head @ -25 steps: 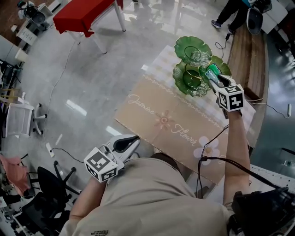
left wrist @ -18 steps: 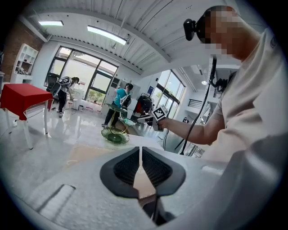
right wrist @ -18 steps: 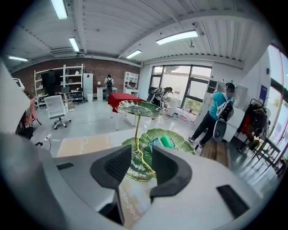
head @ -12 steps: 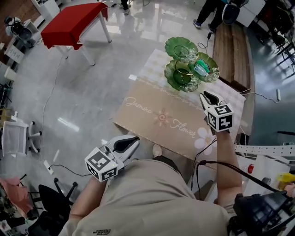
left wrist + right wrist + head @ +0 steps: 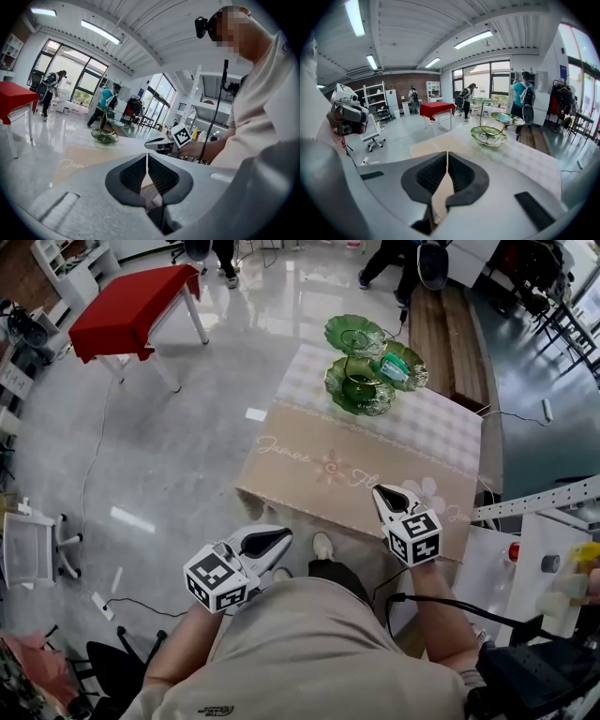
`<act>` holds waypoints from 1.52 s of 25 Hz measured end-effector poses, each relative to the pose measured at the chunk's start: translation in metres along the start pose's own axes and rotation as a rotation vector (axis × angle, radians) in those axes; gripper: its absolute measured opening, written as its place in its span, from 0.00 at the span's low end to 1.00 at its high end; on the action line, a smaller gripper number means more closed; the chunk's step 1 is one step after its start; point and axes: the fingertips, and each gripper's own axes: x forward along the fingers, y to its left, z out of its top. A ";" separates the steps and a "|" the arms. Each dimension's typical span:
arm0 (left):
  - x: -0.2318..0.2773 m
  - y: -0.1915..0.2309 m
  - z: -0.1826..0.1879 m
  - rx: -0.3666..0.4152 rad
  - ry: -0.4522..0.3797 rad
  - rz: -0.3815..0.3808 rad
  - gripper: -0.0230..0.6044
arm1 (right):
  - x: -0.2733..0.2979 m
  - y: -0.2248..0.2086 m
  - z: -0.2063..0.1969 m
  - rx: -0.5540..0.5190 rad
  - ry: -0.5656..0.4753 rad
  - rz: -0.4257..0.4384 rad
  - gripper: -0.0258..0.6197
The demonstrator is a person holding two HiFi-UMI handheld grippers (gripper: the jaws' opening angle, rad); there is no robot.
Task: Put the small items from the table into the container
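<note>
Green dish (image 5: 361,390) at table's (image 5: 403,442) far edge holds a packet (image 5: 394,371) (none visibly remaining); right gripper (image 5: 382,491) closing empty, left gripper (image 5: 281,536) jaws together, empty.

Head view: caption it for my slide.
Left tongs shut, right tongs closing, both empty; on the table, a green tiered dish holds a teal packet.

A glossy grey floor (image 5: 169,446) (mirroring strip lights (image 5: 473,40)) spreads around 1 red-clothed table (image 5: 131,310), below tall windows (image 5: 487,77).
</note>
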 end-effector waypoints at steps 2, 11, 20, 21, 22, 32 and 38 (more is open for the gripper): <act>-0.009 -0.005 -0.008 0.004 0.005 -0.015 0.05 | -0.010 0.024 -0.007 0.002 -0.010 0.006 0.07; -0.034 -0.037 -0.048 0.005 0.035 -0.081 0.05 | -0.058 0.107 -0.043 0.011 -0.029 0.033 0.07; -0.057 -0.054 -0.060 0.016 0.030 -0.104 0.05 | -0.073 0.163 -0.056 -0.043 -0.033 0.073 0.06; -0.060 -0.054 -0.060 0.016 0.030 -0.101 0.05 | -0.074 0.167 -0.055 -0.047 -0.037 0.076 0.06; -0.063 -0.054 -0.061 0.017 0.030 -0.099 0.05 | -0.076 0.171 -0.054 -0.051 -0.041 0.078 0.06; -0.085 -0.061 -0.072 0.011 0.024 -0.082 0.05 | -0.081 0.202 -0.053 -0.092 -0.061 0.101 0.06; -0.091 -0.065 -0.079 0.006 0.022 -0.080 0.05 | -0.083 0.214 -0.055 -0.113 -0.059 0.104 0.06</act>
